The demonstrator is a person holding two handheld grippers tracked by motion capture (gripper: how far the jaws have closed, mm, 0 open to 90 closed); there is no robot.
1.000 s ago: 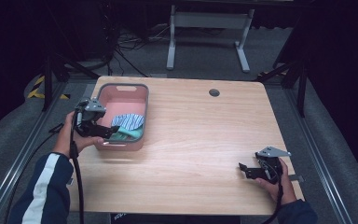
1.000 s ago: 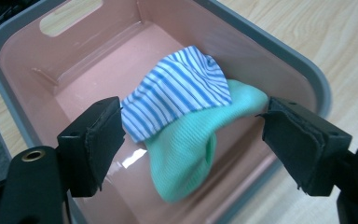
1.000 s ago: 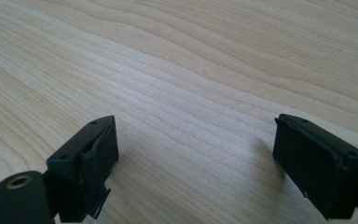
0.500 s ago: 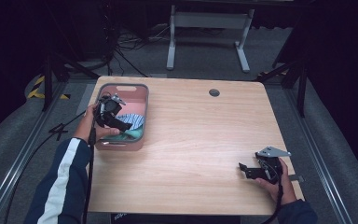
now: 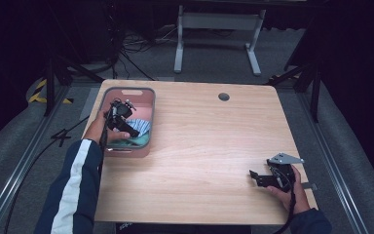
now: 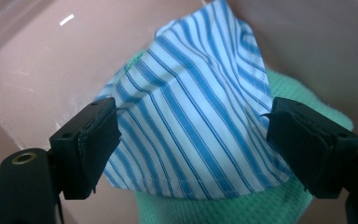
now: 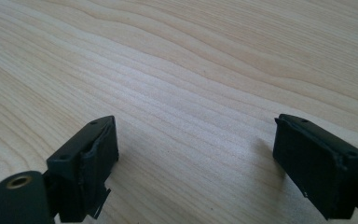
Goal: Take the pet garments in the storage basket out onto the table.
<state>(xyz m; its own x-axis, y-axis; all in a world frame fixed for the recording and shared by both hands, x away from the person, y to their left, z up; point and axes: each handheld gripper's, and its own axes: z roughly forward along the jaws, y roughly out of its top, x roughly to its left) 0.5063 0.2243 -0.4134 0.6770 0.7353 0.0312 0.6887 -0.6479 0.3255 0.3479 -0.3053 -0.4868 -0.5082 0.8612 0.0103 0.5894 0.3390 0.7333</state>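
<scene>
Dark floor surrounded a wooden table (image 5: 199, 146), where a pink bin (image 5: 148, 146) sat by the far left corner. Inside it a striped cloth (image 6: 200, 116) lay on a green cloth (image 6: 223, 210). The left gripper (image 5: 126, 127) hung inside the bin, jaws apart on either side of the striped cloth, not pressing it. The right gripper (image 5: 257, 178) rested open near the table's near right corner. The step looked like reaching for the striped cloth; next would come lowering and closing on it alone.

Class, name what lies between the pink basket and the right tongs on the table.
High view: bare wood tabletop between pink basket and right tongs.
</scene>
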